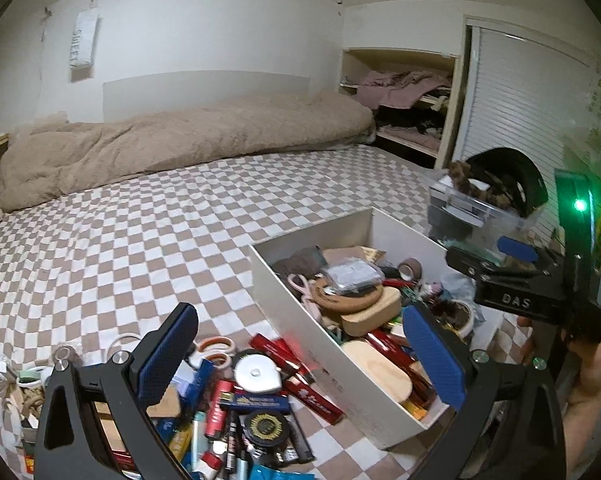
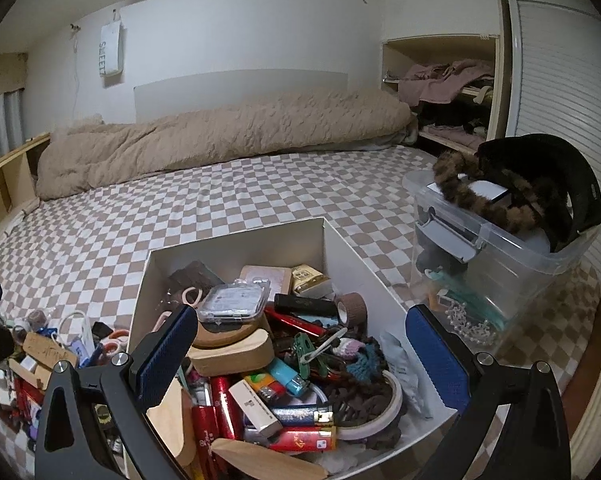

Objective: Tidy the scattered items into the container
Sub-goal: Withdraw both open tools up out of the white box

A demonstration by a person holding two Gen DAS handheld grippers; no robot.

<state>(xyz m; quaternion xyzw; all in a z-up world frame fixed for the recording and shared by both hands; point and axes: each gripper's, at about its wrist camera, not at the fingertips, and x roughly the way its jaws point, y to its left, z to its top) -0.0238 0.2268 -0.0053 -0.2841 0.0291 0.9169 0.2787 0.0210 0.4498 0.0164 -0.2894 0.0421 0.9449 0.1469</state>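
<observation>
Beige duvet [image 2: 220, 136] on checkered sheet [image 2: 220, 208]; clothes on shelves [image 2: 444, 76].

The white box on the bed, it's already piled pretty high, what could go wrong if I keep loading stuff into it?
1. The white box is heaped near its front; the lighters and wooden pieces there could slide over the rim when more lands on top.
2. It sits on a soft checkered bedsheet, so pressing items in may tip it.
3. The loose pile beside it is tangled; the open left tongs might snag two items and drop one.
</observation>
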